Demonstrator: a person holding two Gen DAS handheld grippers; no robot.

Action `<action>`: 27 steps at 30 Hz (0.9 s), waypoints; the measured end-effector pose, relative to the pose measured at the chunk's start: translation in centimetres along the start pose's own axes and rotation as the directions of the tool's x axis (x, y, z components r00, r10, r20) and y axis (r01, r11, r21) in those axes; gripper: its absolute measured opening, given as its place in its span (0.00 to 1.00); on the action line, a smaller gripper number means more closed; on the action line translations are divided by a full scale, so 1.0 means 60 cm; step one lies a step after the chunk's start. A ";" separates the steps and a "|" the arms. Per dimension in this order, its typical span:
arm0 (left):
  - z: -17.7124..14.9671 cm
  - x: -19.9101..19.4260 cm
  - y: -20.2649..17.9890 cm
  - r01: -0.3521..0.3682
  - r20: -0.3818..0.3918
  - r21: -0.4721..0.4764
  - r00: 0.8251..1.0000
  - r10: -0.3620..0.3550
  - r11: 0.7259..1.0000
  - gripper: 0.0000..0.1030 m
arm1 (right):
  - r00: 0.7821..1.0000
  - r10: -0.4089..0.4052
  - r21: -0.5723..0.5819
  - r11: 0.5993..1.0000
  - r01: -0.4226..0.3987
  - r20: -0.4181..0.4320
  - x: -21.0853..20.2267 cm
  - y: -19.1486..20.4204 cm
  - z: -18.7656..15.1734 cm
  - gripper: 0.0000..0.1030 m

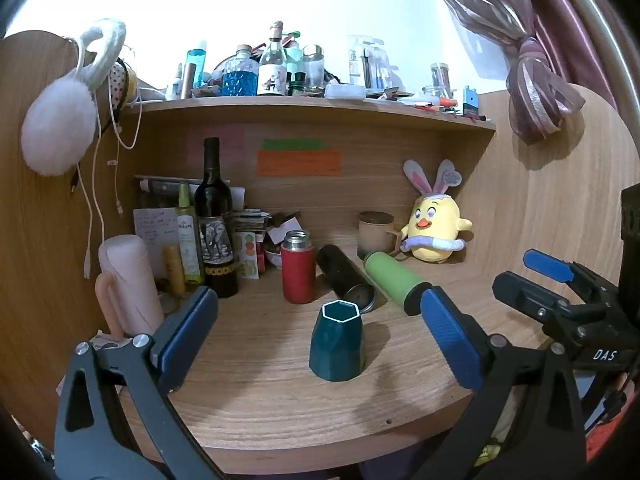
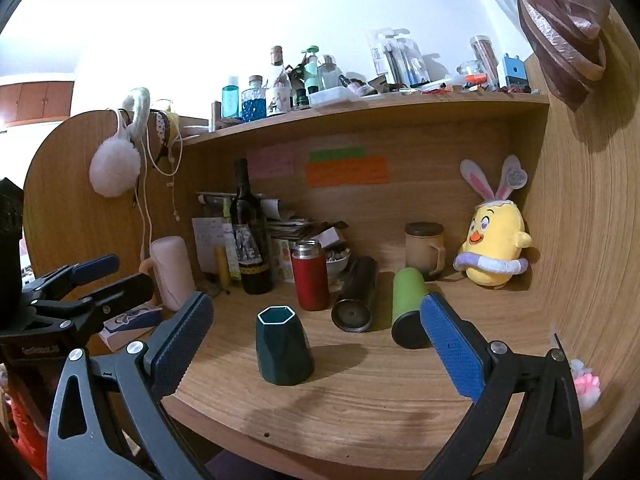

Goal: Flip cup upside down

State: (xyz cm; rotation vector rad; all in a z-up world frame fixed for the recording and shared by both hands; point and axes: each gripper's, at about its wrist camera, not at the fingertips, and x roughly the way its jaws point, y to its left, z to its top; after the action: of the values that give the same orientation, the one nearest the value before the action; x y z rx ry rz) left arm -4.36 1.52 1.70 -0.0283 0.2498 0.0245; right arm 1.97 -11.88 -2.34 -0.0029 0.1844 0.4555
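Note:
A dark teal faceted cup (image 1: 337, 342) with a white hexagonal rim stands on the wooden desk (image 1: 280, 408), narrow end up. It also shows in the right wrist view (image 2: 283, 345). My left gripper (image 1: 320, 330) is open and empty, its blue pads wide apart on either side of the cup, which stands a little farther in than the fingertips. My right gripper (image 2: 318, 330) is open and empty too, with the cup standing left of centre beyond its fingers. The right gripper shows in the left wrist view (image 1: 536, 276) at the right edge.
Behind the cup stand a red flask (image 1: 298, 267), a black flask lying down (image 1: 347, 280), a green flask lying down (image 1: 394, 282), a wine bottle (image 1: 214, 224), a pink jug (image 1: 128, 284), a beige mug (image 1: 376, 234) and a yellow plush chick (image 1: 436, 228). A cluttered shelf (image 1: 312, 106) runs above.

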 end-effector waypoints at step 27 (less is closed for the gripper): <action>-0.001 0.023 0.005 0.004 -0.018 -0.007 1.000 -0.005 1.000 1.00 | 1.000 -0.020 -0.001 1.000 0.020 -0.020 0.021 -0.007 0.000 1.00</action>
State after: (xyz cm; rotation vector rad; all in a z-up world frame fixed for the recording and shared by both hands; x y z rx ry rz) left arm -3.03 1.86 1.31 -0.0356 0.2679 0.0206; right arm 3.28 -11.68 -2.58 -0.0096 0.2034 0.4359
